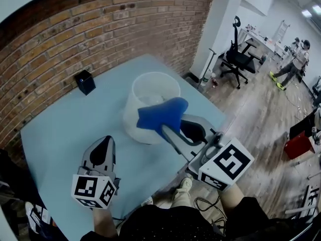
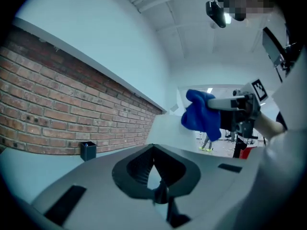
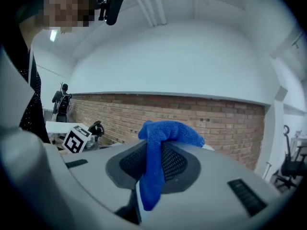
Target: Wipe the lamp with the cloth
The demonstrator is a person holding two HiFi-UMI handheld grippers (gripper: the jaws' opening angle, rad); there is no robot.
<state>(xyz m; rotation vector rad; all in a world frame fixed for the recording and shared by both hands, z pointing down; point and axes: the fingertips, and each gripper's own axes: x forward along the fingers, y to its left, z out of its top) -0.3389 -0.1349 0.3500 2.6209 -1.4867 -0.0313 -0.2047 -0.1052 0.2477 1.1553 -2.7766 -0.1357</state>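
- One step looks done to me: the blue cloth (image 1: 163, 113) is already clamped in my right gripper (image 1: 167, 129). Its jaws are closed on a fold, the rest is bunched over the tips, and a tail hangs down between them.
- Wiping itself I judge as only just starting. The cloth sits at the near side of the white lamp (image 1: 150, 92), level with the shade's rim, and I cannot tell whether it actually touches.
- Nothing on the shade shows which parts have been wiped, so I would treat the whole surface as left to do.
- My right gripper reaches in from the lamp's near right, angled up and away from me toward the shade.
- My left gripper (image 1: 104, 143) hangs at the lamp's near left, apart from it. Its jaws are drawn together on nothing, and it is not steadying the lamp.
- The lamp stands upright on the pale blue table (image 1: 60, 129).
- A small black box (image 1: 85, 82) sits to the lamp's far left, by the brick wall (image 1: 100, 24).
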